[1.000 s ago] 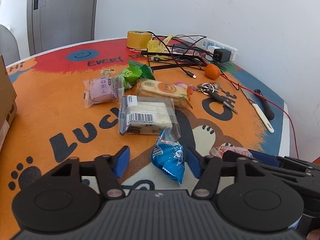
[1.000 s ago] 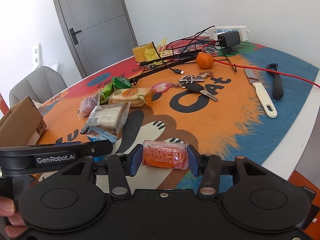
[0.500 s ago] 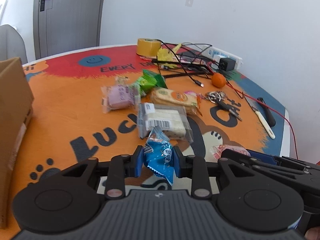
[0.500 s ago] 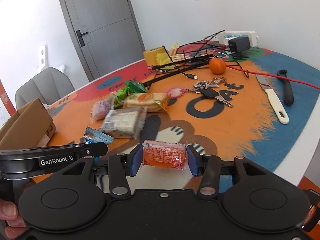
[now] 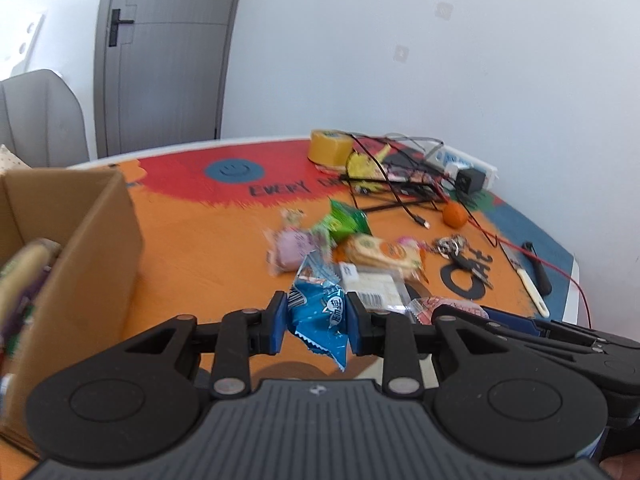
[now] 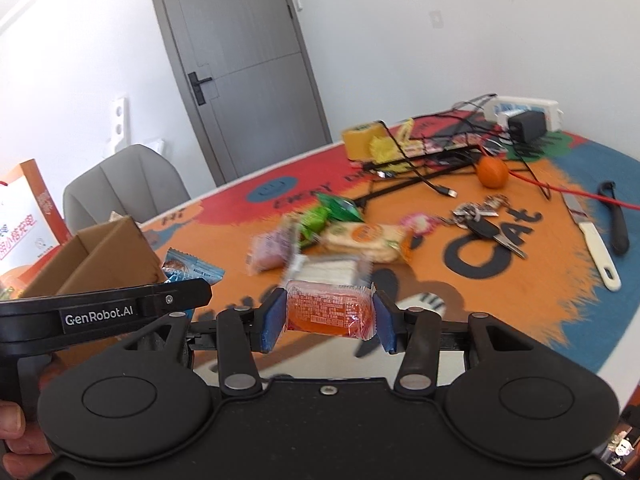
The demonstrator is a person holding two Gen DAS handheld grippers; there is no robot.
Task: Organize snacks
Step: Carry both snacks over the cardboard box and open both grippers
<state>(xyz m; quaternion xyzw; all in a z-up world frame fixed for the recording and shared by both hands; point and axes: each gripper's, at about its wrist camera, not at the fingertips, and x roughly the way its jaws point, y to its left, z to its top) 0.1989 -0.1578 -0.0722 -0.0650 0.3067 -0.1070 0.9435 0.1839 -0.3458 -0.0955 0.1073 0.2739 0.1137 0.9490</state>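
Left hand-held gripper (image 5: 317,317) is clamped on a blue snack packet (image 5: 318,312), held clear above the worktop (image 5: 208,248) beside the open cardboard box (image 5: 86,240). Right hand-held gripper (image 6: 329,314) is clamped on an orange snack packet (image 6: 329,310), also off the worktop. Remaining snacks (image 6: 340,240) lie clustered mid-worktop, blurred.

Both fisheye views sit just behind their own fingers, looking forward and slightly down across the table (image 5: 208,236) toward the wall and grey door (image 6: 248,68). The 2 views share the snack pile (image 5: 352,248), the cardboard box (image 6: 104,256) at left, and the cables at upper right.
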